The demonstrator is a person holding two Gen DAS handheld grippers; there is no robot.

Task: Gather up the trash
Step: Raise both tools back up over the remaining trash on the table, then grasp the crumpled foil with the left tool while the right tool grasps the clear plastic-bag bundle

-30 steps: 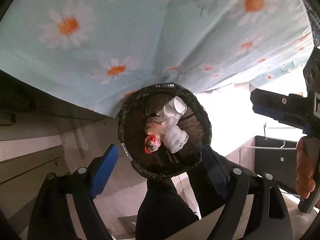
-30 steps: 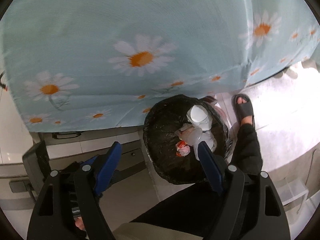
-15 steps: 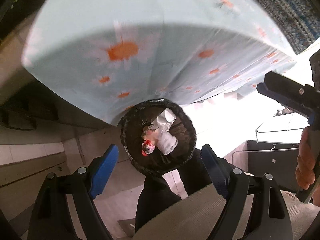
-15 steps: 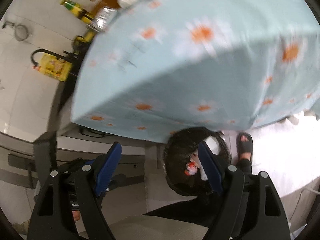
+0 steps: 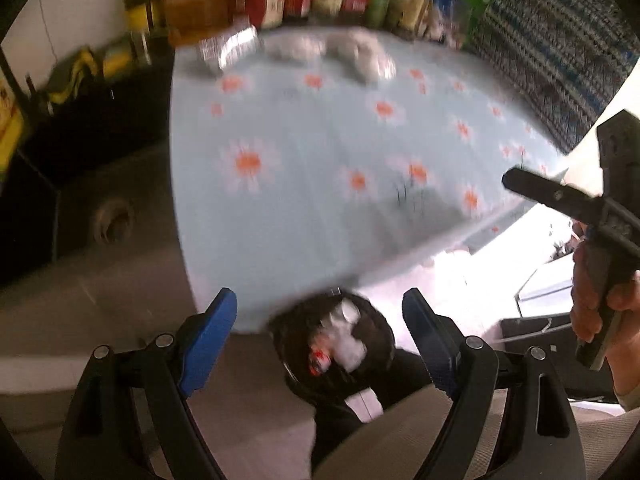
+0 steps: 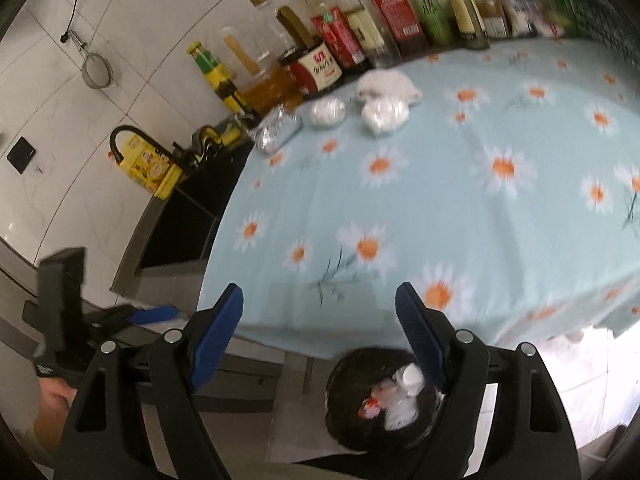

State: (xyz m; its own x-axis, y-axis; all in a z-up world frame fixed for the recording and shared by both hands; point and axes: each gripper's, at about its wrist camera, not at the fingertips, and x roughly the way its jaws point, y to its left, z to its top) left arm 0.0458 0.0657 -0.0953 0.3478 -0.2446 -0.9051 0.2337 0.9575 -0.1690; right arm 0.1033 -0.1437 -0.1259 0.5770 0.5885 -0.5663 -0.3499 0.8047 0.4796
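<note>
Both the left gripper [image 5: 316, 316] and the right gripper [image 6: 318, 312] have wide, empty fingers. Crumpled white papers [image 6: 384, 98] and a foil packet [image 6: 276, 132] lie on the counter [image 6: 460, 216] before a row of bottles [image 6: 352, 40]. The black bin [image 6: 352, 412] stands on the floor below the counter edge.

Matt daisy-print cloth [image 6: 460, 208] under crumpled foil wrapper [image 6: 276, 131], glossy glass bottles [image 6: 360, 28]

White tiled wall [image 6: 100, 128], daisy-print tablecloth [image 6: 460, 208], seemingly dark sink [image 6: 192, 216] alongside.

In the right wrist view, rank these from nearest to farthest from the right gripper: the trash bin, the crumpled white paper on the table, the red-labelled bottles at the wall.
1. Trash bin, just below the right gripper.
2. Crumpled white paper, far side of the table.
3. Red-labelled bottles, behind the paper.
</note>
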